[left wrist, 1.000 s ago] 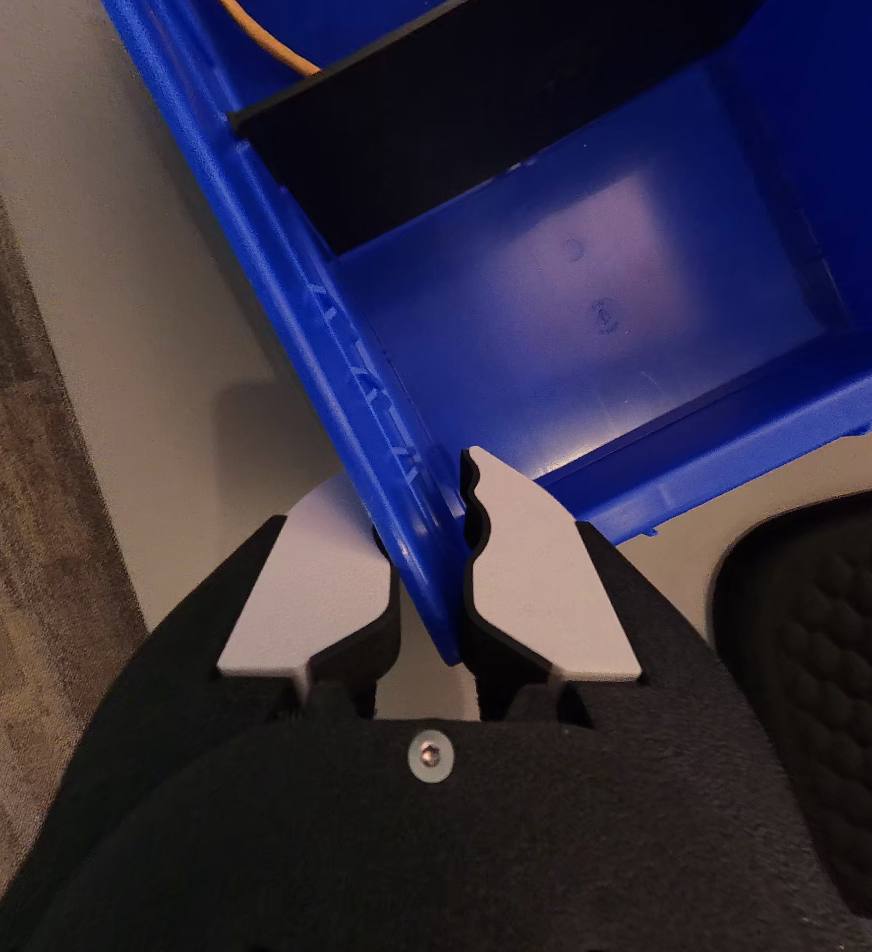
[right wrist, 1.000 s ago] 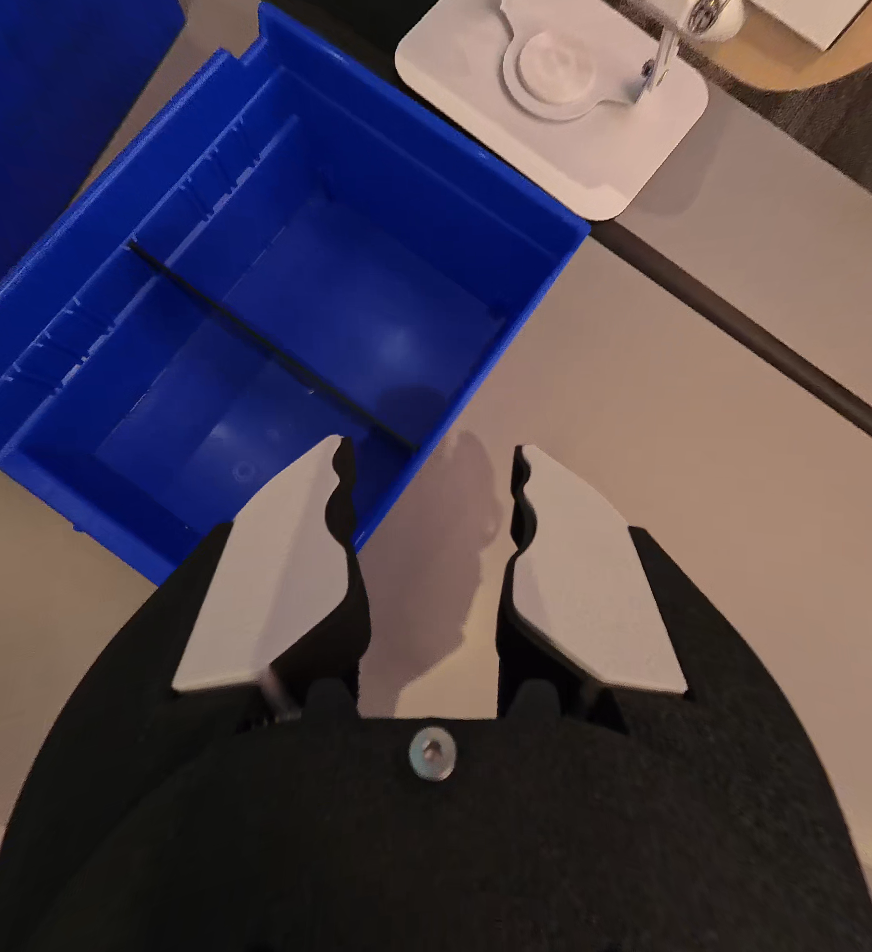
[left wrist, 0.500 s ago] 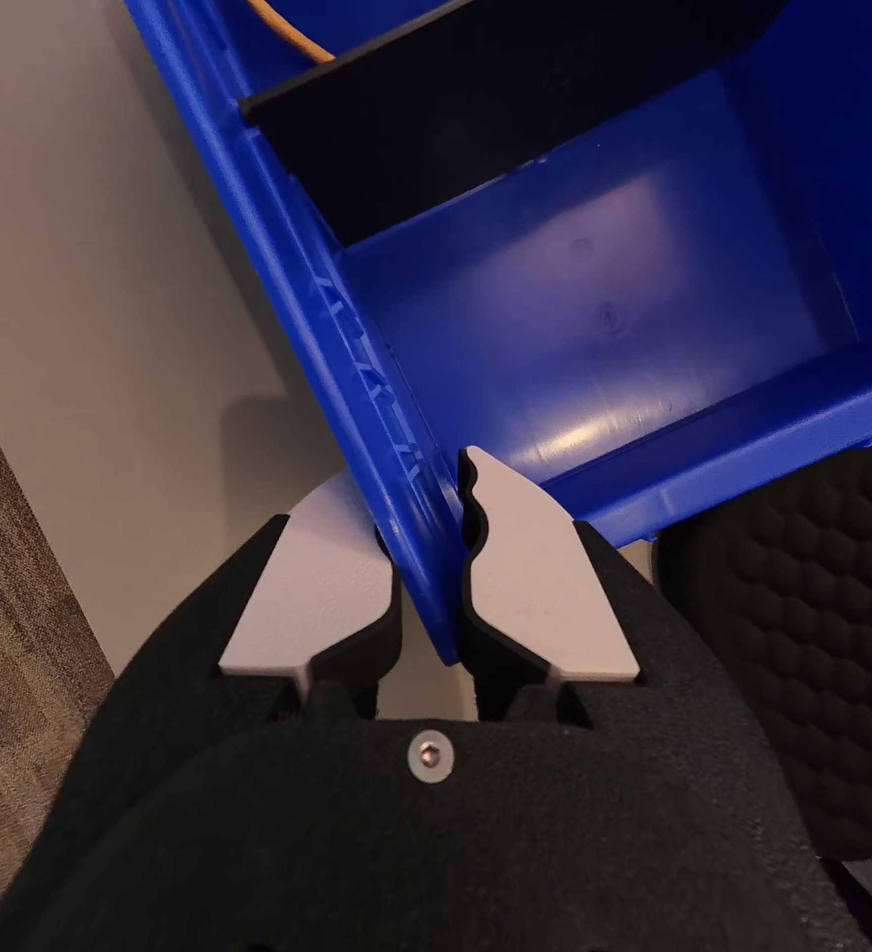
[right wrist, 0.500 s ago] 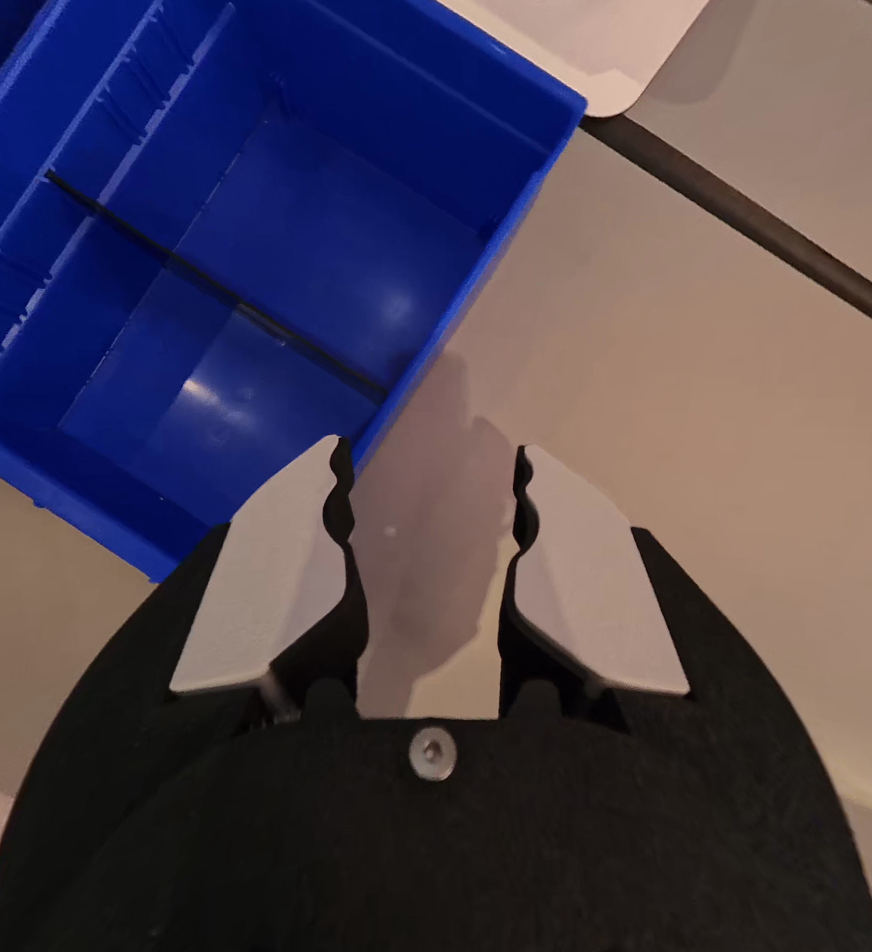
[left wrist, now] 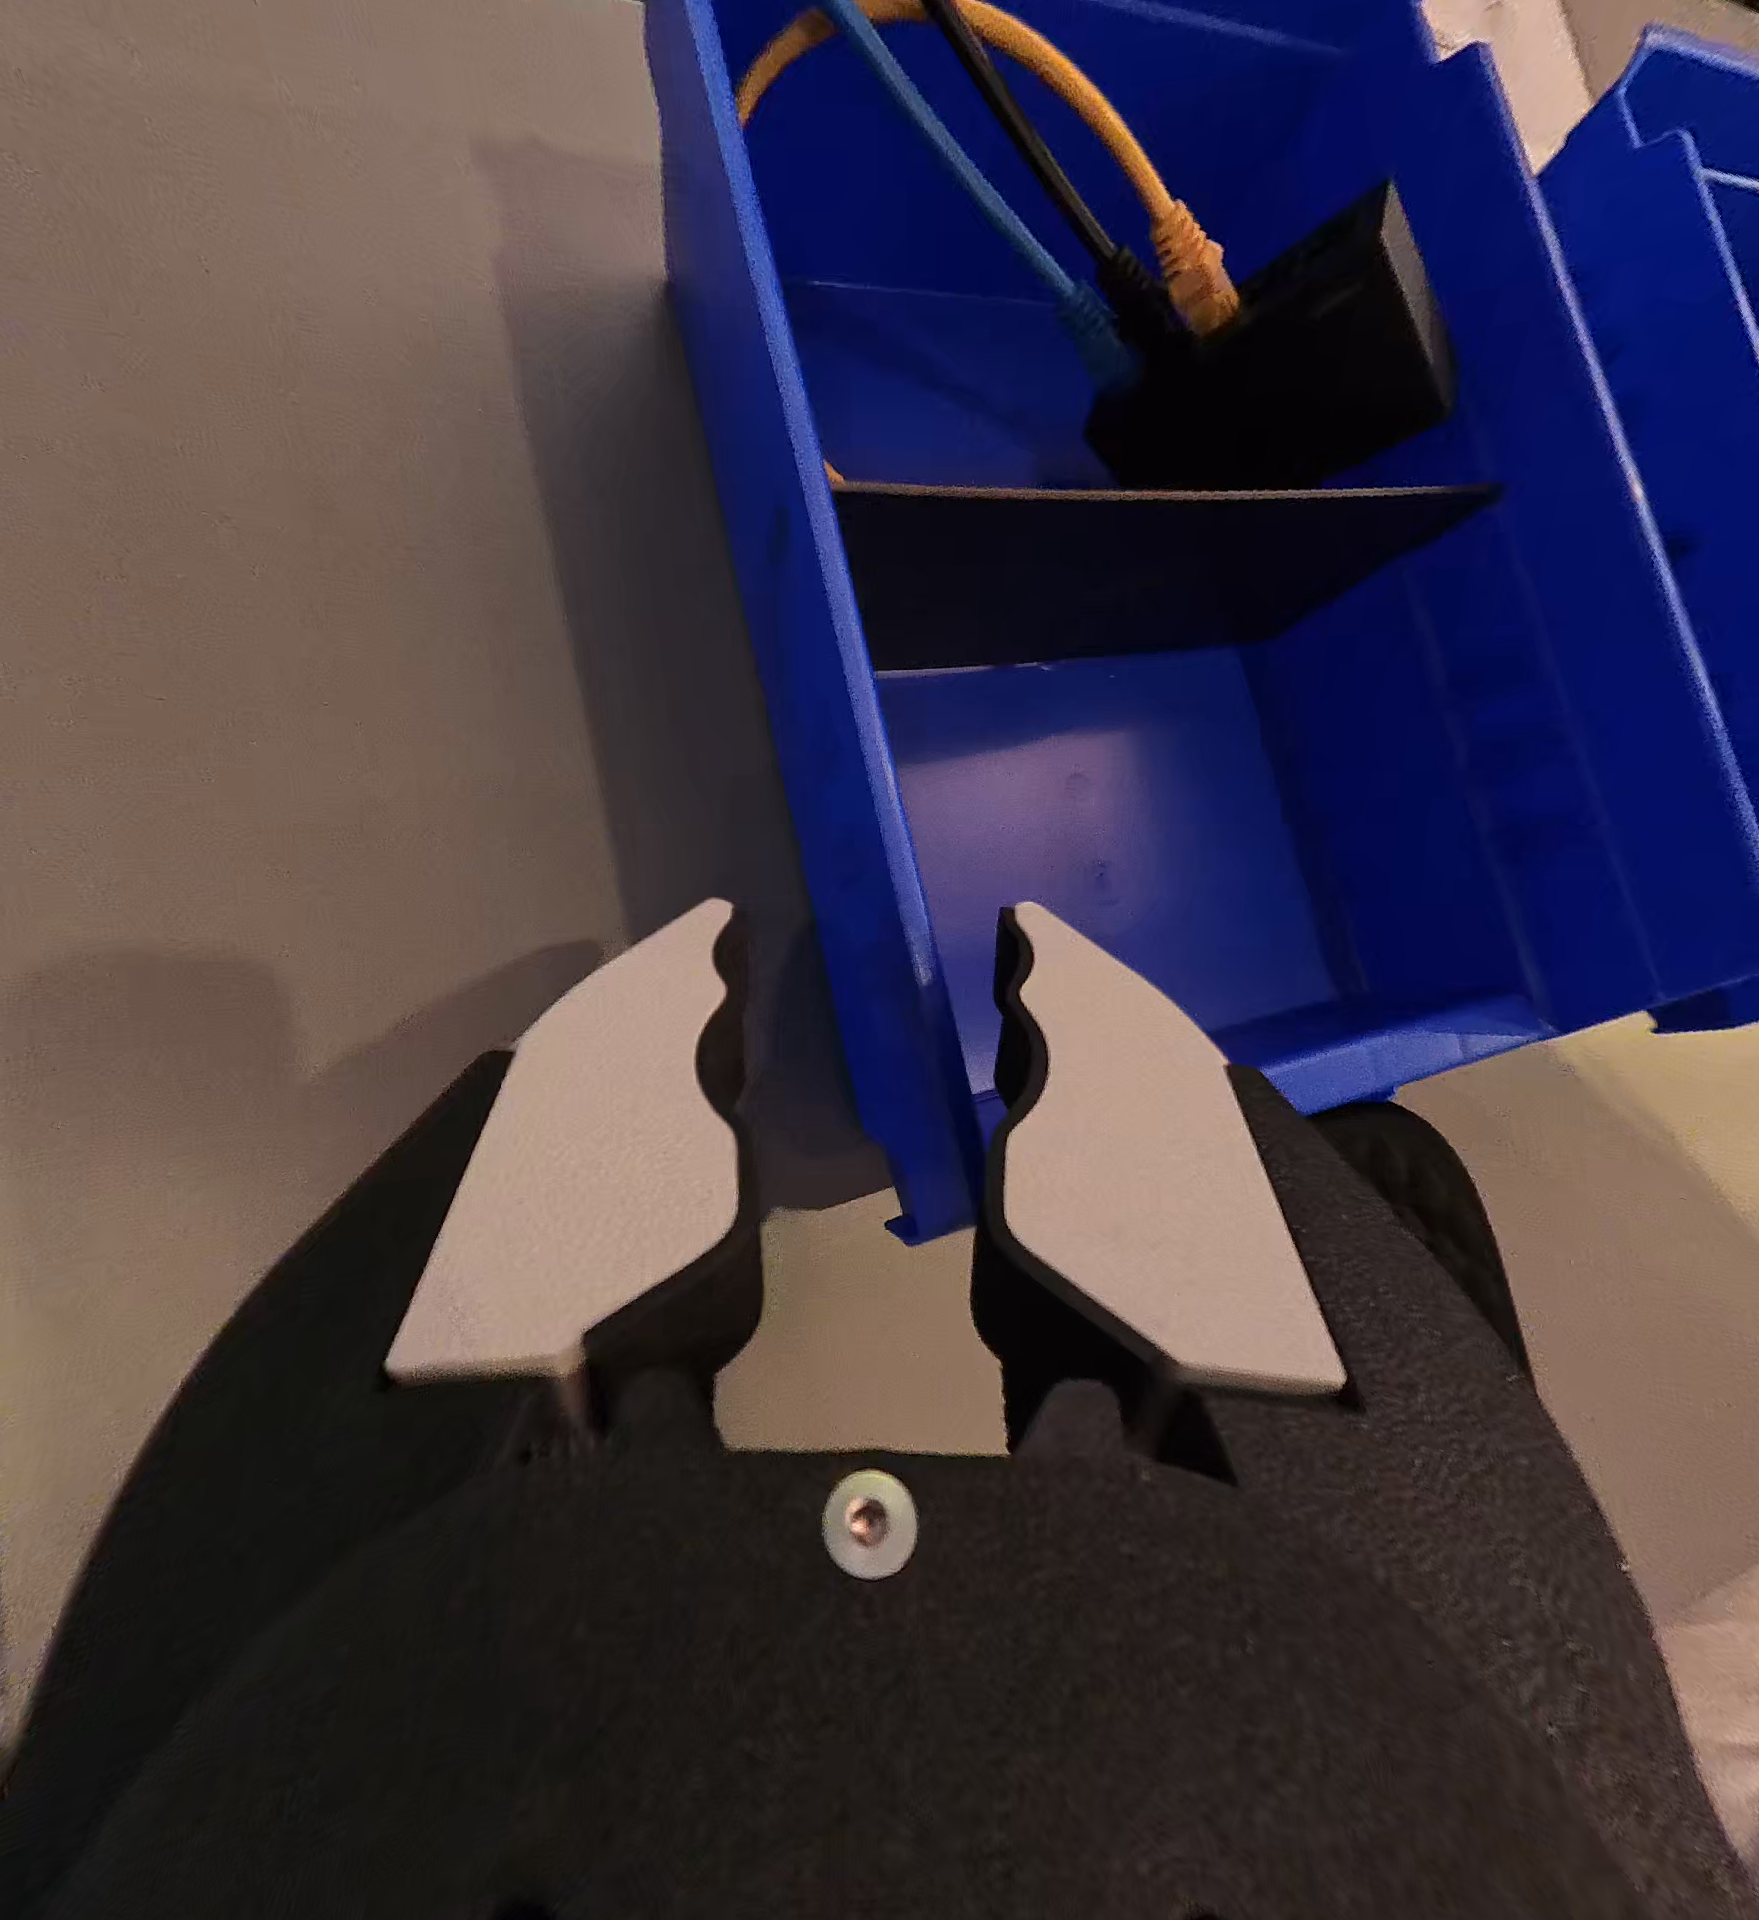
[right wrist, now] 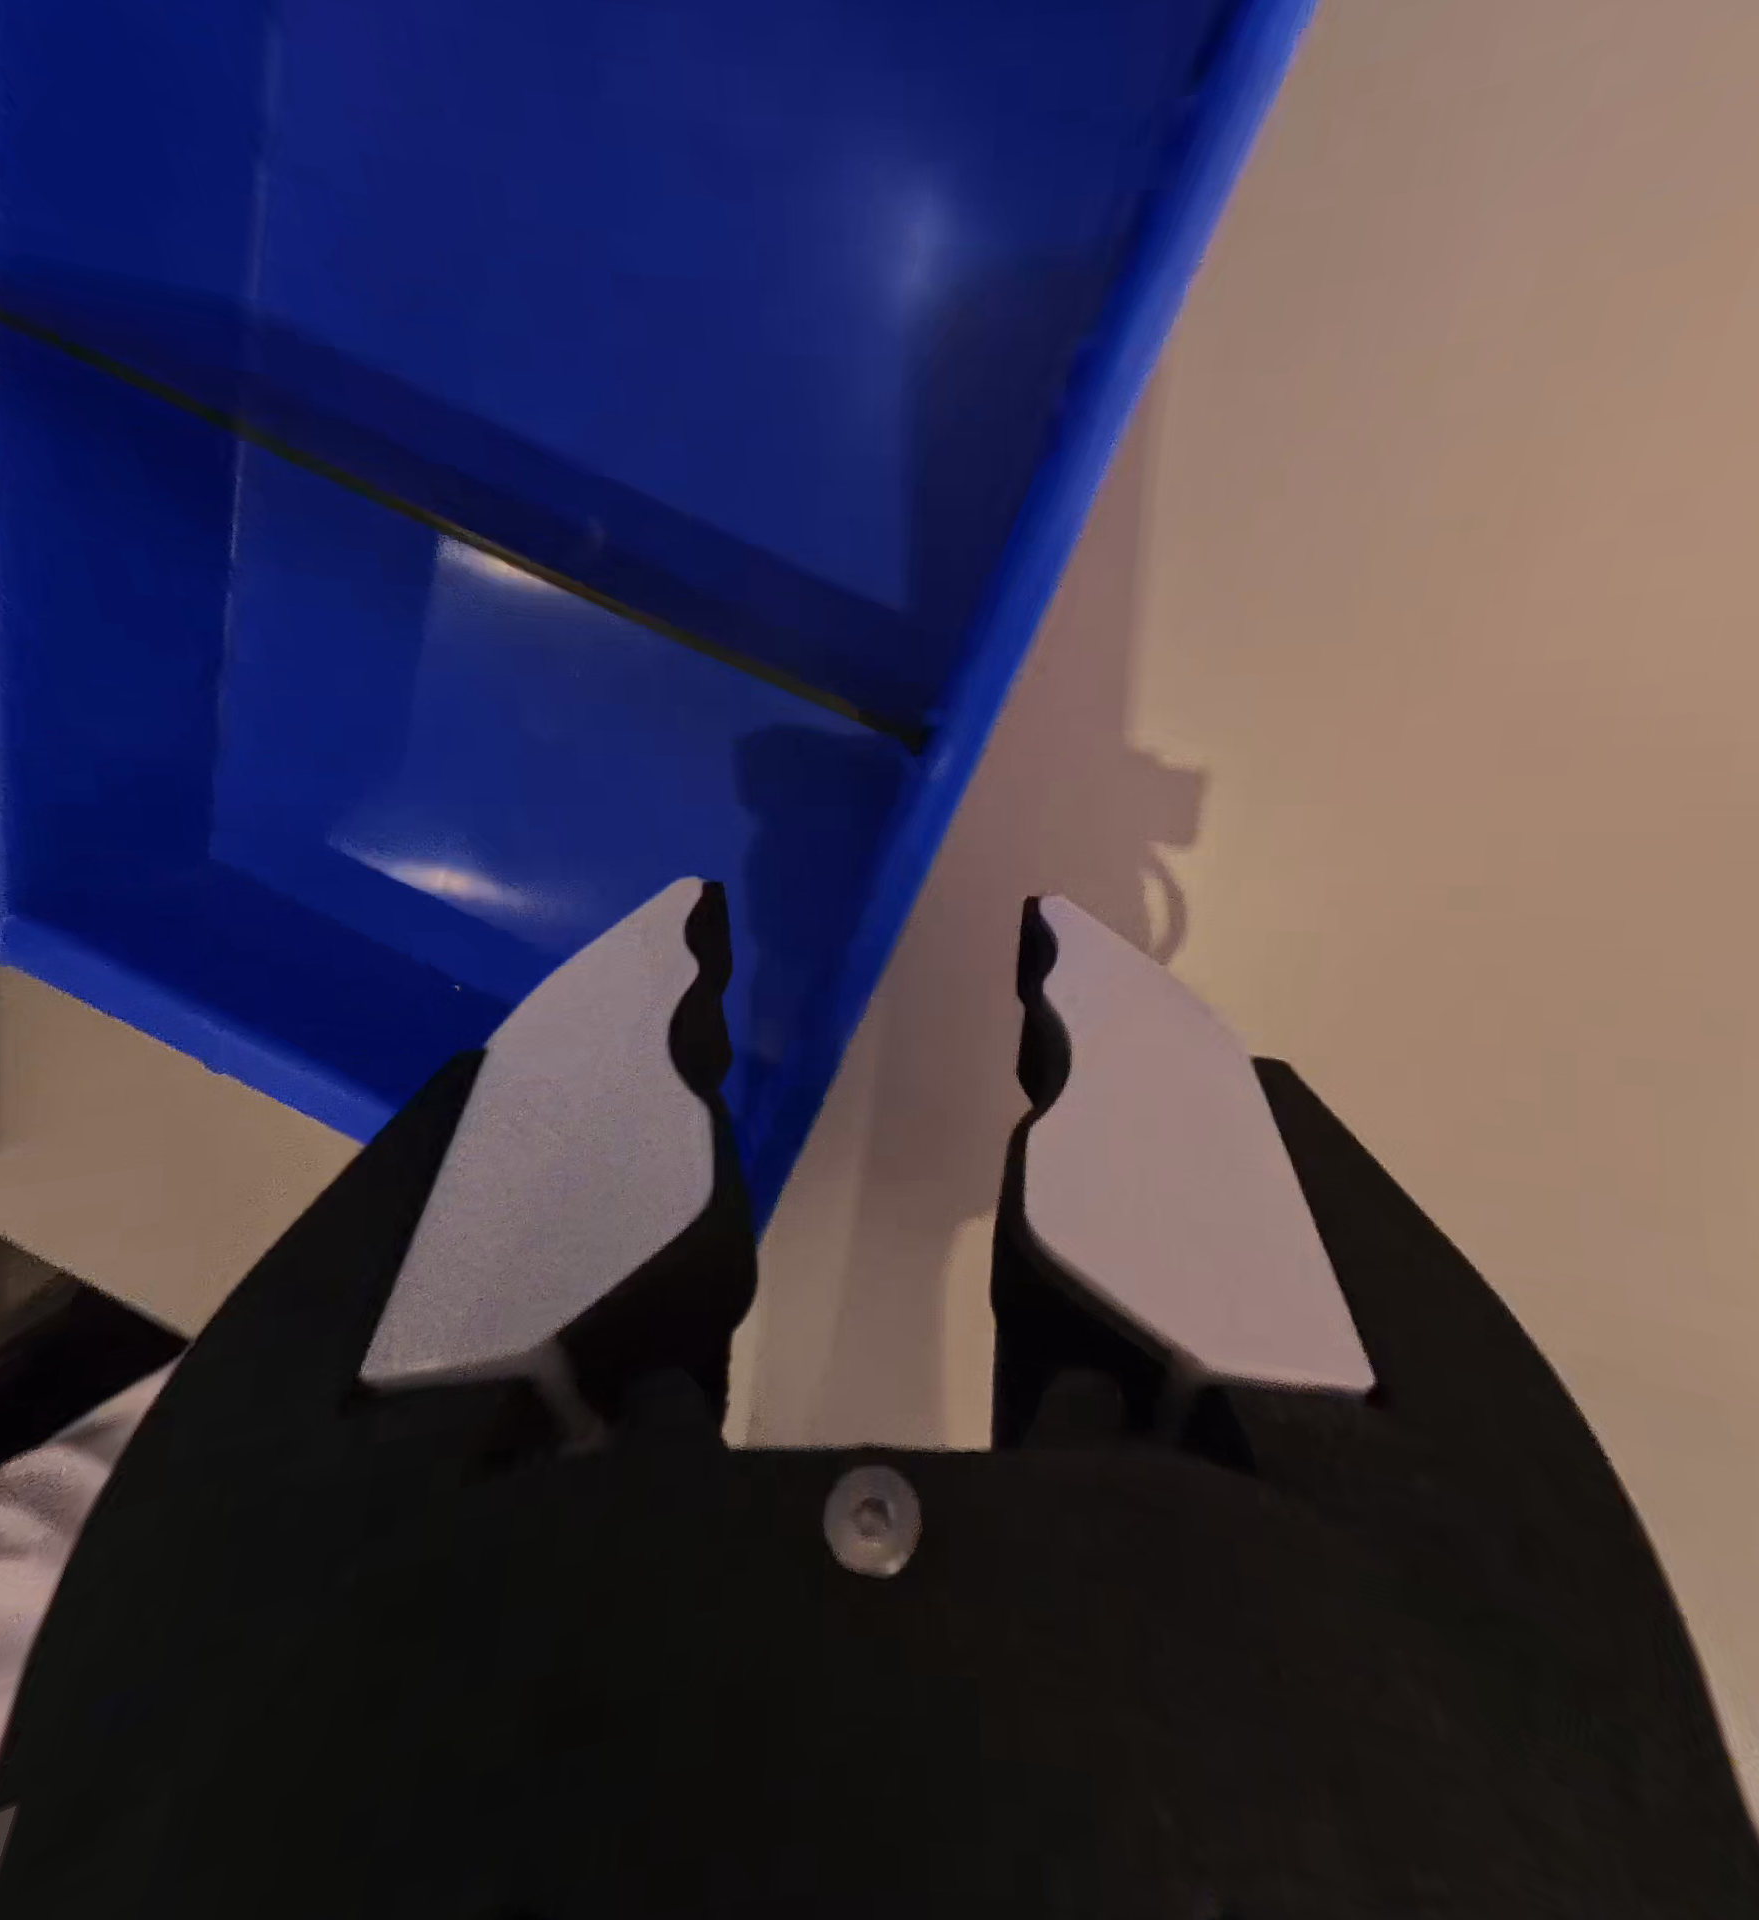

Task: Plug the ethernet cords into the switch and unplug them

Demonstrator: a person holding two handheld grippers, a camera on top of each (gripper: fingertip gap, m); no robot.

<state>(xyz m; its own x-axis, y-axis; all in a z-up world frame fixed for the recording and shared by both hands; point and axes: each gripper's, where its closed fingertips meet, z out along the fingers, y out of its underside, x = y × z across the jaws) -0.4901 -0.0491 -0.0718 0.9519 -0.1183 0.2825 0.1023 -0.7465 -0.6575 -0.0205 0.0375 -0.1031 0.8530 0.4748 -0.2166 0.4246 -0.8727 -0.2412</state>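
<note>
On a pale beige tabletop (left wrist: 262,582), the black box-shaped switch (left wrist: 1301,364) sits in the far compartment of a blue plastic bin (left wrist: 781,582), with yellow (left wrist: 1181,244), black (left wrist: 1051,187) and light blue ethernet cords (left wrist: 958,166) at its ports, behind a black divider panel (left wrist: 1114,566). The left gripper (left wrist: 870,925) is parted, empty, astride the bin's near corner wall; the right gripper (right wrist: 873,904) is equally spread, empty, astride a second blue plastic bin's wall (right wrist: 1041,582). I judge either could snag and drag its bin, and the divider and crowded plugs block a clean reach.

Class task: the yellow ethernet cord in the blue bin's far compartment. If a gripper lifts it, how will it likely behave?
The yellow cord arcs in a loop, so probably floppy, sagging when lifted. Its end sits at the black switch, seemingly plugged in, so pulling may drag that along.
</note>
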